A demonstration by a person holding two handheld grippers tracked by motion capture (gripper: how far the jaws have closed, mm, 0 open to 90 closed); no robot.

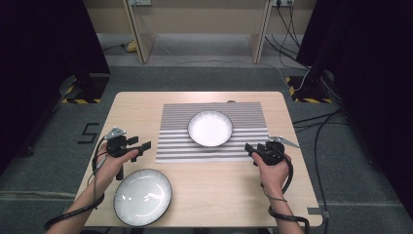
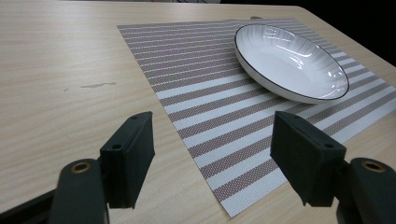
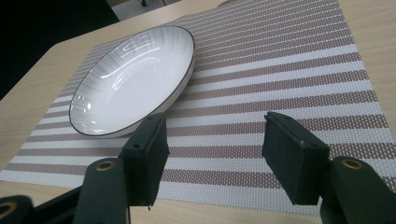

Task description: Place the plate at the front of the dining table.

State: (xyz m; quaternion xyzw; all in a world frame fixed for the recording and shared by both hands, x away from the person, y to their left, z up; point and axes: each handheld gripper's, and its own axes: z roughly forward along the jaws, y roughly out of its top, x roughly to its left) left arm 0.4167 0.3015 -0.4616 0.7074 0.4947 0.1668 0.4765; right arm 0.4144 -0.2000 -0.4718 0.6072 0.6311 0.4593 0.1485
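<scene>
A white bowl with a dark rim (image 1: 210, 128) (image 2: 290, 61) (image 3: 132, 80) sits on a striped placemat (image 1: 214, 148) (image 2: 219, 88) (image 3: 289, 79) in the middle of the table. A wider white plate with a dark rim (image 1: 142, 197) lies near the front left edge. My left gripper (image 1: 145, 146) (image 2: 212, 163) hovers open at the mat's left edge, empty. My right gripper (image 1: 249, 149) (image 3: 215, 154) is open over the mat's front right corner, with nothing between its jaws.
The wooden table (image 1: 136, 112) stands on grey floor. Black stands and cables (image 1: 316, 83) flank it on both sides. A wooden frame (image 1: 199, 29) stands beyond the far edge.
</scene>
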